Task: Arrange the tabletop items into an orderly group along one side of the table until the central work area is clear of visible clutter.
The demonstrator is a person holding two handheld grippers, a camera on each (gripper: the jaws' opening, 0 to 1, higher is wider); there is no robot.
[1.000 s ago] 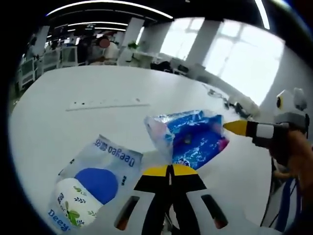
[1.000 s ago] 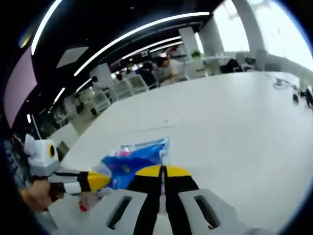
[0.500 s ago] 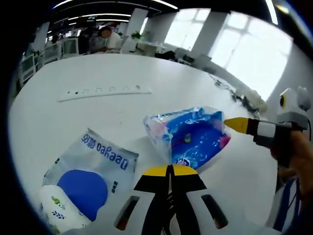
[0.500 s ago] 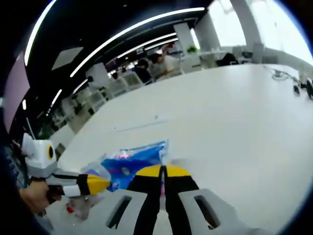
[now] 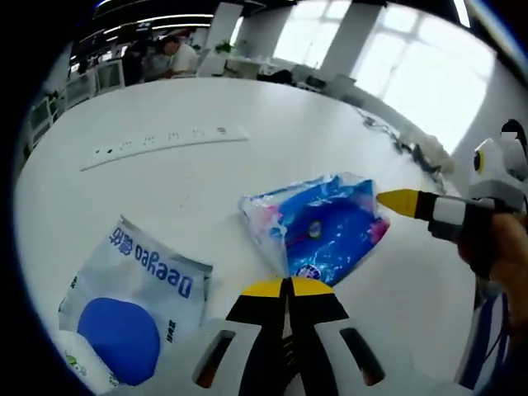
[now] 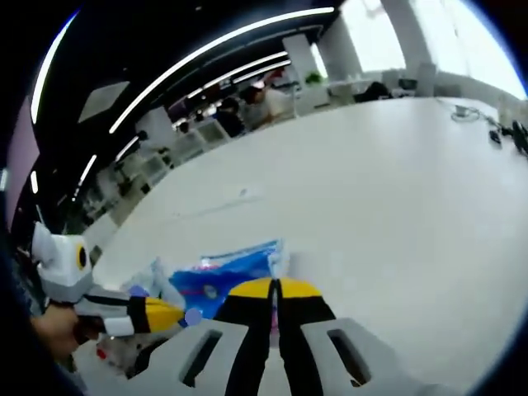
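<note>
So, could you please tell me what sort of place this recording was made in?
Most likely an open-plan office: a big white table with a long power strip on it, rows of chairs and desks behind, long ceiling light strips, and large windows.

- "Deeyeo" in blue letters runs across the white, flat plastic tissue pack with a blue disc (image 5: 132,309), lying on the white table (image 5: 165,181) to the left of the blue crinkly plastic packet (image 5: 326,231).
- Small dark print beside the disc on that white pack is too small to read.
- Print on the blue packet is blurred, unreadable.
</note>
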